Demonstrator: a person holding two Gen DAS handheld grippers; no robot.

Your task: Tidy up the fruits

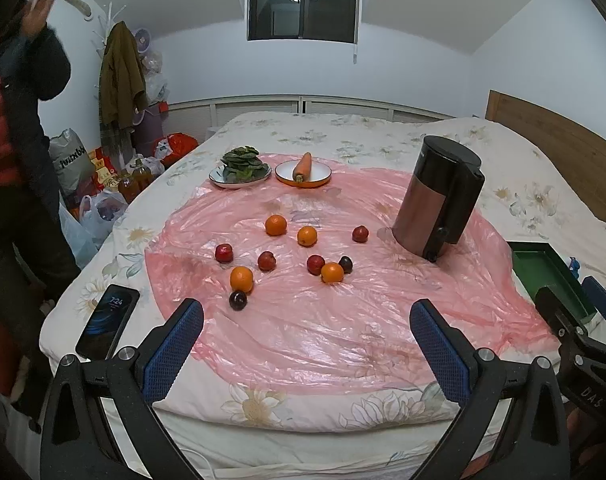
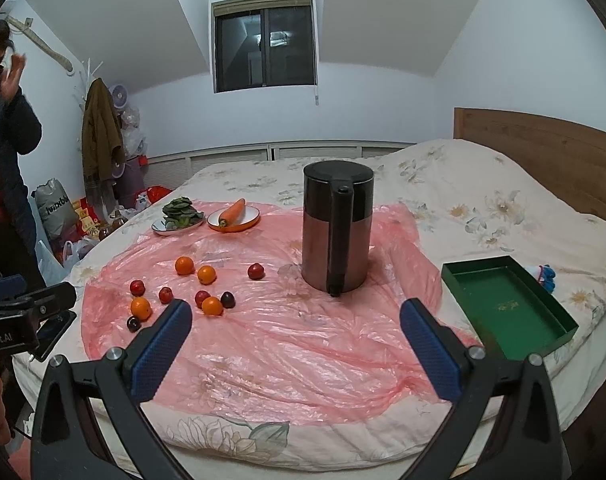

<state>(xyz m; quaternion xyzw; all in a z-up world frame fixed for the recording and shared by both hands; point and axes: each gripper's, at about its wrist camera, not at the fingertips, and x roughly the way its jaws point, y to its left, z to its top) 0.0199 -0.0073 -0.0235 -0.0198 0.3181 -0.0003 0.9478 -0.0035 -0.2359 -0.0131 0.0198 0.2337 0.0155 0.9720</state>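
Several oranges [image 1: 241, 279] [image 2: 212, 306] and small red and dark plums [image 1: 266, 261] [image 2: 255, 271] lie scattered on a pink plastic sheet [image 1: 323, 340] [image 2: 283, 340] on the bed. A green tray [image 2: 503, 304] sits empty at the right bed edge; it also shows in the left wrist view [image 1: 547, 274]. My left gripper [image 1: 306, 316] is open and empty, near the front edge, short of the fruit. My right gripper [image 2: 296, 314] is open and empty, right of the fruit cluster and left of the tray.
A brown and black kettle [image 1: 439, 208] [image 2: 337, 232] stands upright right of the fruit. A plate of greens [image 1: 241, 168] and a plate with a carrot [image 1: 303, 172] sit at the back. A phone [image 1: 107, 322] lies at the left edge. A person [image 2: 3, 140] stands left of the bed.
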